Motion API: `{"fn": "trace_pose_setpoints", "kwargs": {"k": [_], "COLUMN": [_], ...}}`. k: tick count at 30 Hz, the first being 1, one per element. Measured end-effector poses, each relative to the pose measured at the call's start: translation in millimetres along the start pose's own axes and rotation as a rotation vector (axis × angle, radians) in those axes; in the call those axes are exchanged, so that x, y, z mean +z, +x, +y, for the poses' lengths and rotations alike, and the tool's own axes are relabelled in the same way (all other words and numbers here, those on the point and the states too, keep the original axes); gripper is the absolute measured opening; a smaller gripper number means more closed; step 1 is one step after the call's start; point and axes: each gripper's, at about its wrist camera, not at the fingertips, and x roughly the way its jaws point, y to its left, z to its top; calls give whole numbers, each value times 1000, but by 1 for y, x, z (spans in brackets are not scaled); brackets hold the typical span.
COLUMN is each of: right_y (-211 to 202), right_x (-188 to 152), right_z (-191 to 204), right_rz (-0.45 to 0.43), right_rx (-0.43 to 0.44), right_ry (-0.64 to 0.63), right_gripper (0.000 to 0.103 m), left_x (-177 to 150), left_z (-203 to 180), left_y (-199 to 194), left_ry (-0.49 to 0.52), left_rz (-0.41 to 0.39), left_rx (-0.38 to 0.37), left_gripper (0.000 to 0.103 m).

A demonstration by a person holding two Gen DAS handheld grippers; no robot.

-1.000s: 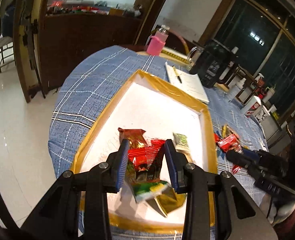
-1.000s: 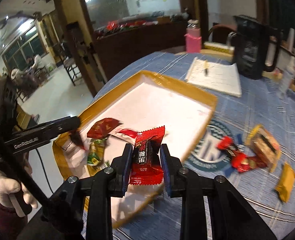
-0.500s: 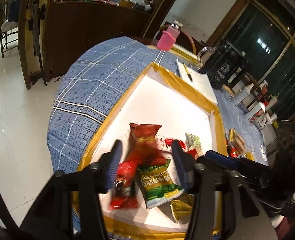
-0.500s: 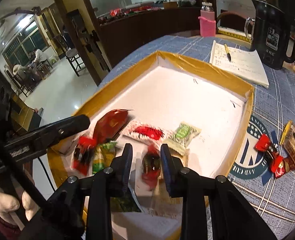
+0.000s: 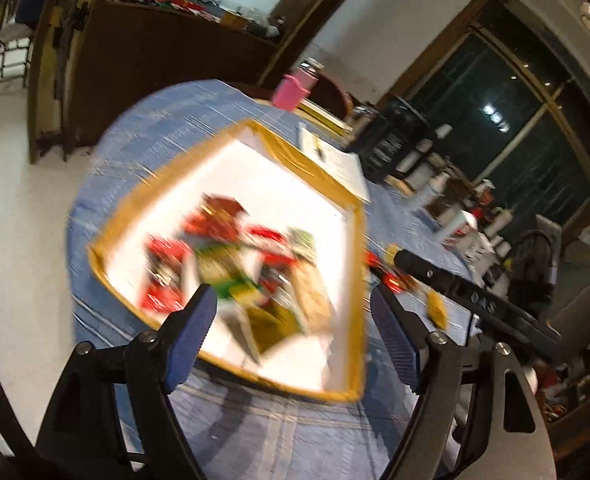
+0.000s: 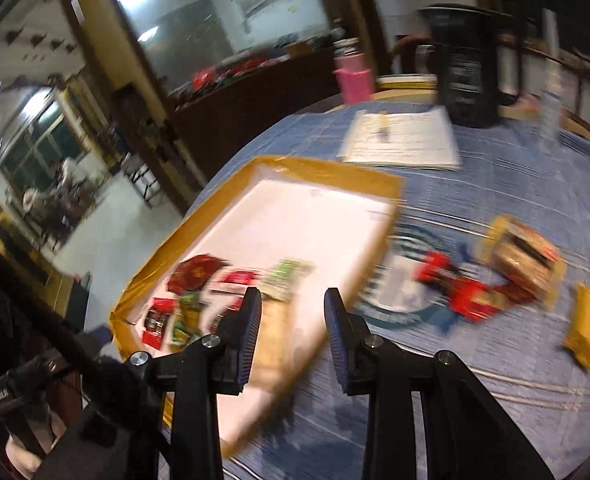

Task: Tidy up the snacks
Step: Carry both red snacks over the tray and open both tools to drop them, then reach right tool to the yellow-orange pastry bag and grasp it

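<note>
**A:** Both your tongs look empty to me: left gripper [image 5: 293, 318] spread wide, right gripper [image 6: 293, 314] parted, nothing pinched in either.

**B:** Yep. Your snack pile [image 6: 215, 294] sits in the near corner of the yellow-rimmed tray [image 6: 327, 170], pretty blurry. More red packets [image 6: 461, 290] and a gold wrapper [image 6: 585, 326] lie on the blue tablecloth [image 6: 515, 192], right of the tray.

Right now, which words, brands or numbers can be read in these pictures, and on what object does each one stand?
No text reads clearly; both views are motion-blurred.
Print on the black kettle: blurred.
Emblem on the tablecloth: blurred.
Labels on the snack packs: blurred.
Notebook page: too small.
Lettering on the body of the left hand-held gripper: too small.
</note>
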Motion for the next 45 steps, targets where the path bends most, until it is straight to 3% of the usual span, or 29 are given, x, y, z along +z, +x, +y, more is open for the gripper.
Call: {"fn": "trace_pose_setpoints", "kwargs": {"k": [5, 10, 18, 22, 29, 35, 39, 45], "right_y": [-54, -94, -136, -147, -129, -88, -65, -26], "right_x": [-22, -50, -88, -99, -92, -61, -40, -27], "right_z": [-78, -139, -181, -196, -209, -219, -229, -234], "right_rz": [-64, -98, -147, -157, -118, -43, -31, 25], "right_rx": [-126, -218, -236, -246, -224, -184, -244, -335], "right_ry": [115, 225, 312, 340, 364, 400, 422, 415], "right_gripper": [36, 37, 37, 38, 38, 49, 54, 55], "left_x": [-34, -60, -93, -110, -138, -142, -137, -120], "left_z": [-33, -69, -117, -137, -169, -174, -168, -154], "left_y": [6, 21, 40, 44, 51, 55, 53, 51], "left_ry": [15, 75, 144, 176, 285, 328, 328, 332], "left_rz": [54, 106, 215, 275, 301, 298, 275, 221], "left_rx": [-78, -61, -71, -157, -170, -169, -155, -91], "left_gripper": [80, 80, 83, 83, 83, 83, 83, 83]}}
